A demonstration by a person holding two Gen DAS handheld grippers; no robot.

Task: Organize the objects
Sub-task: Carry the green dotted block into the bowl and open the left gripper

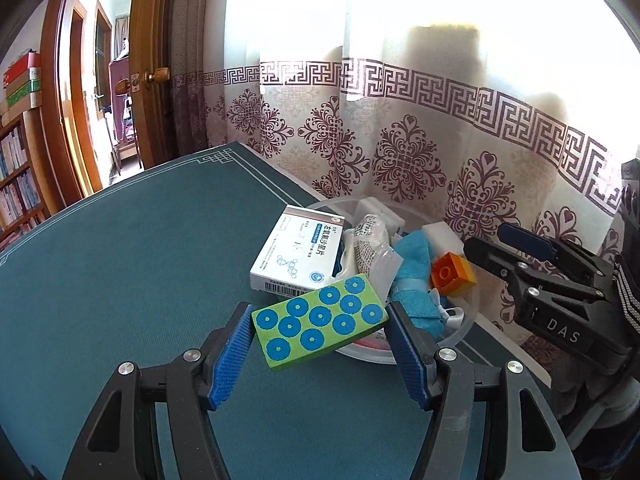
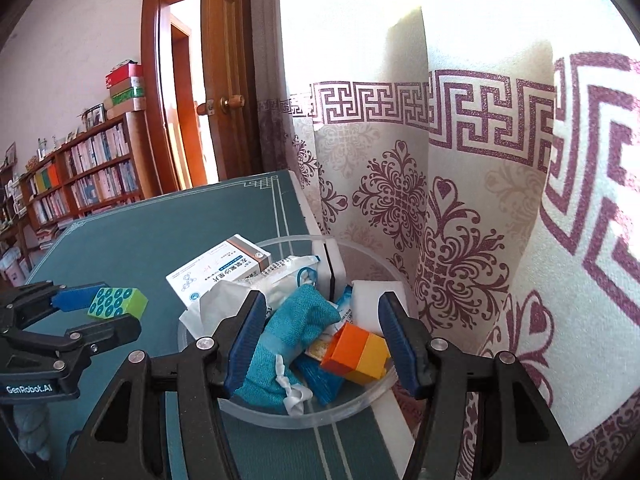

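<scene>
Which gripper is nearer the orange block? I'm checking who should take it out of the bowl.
Right. The right gripper has its open fingers on either side of the orange block in the bowl; the left gripper holds the green block near the bowl's rim.

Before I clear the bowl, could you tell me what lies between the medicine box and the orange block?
A white packet and a teal cloth, seen in both views.

Daylight is pouring thru the curtain (image 1: 400, 80) behind the table (image 1: 120, 260), blowing out its upper part to pure white in both views. Dark silhouettes are showing thru the fabric. Fisheye is bending the door frame (image 1: 56, 80) & bookshelf (image 2: 92, 168), w/ black vignetting at the corners. Foreground is staying sharp; pics are looking bright overall, w/ only soft shadows falling on the table.
</scene>
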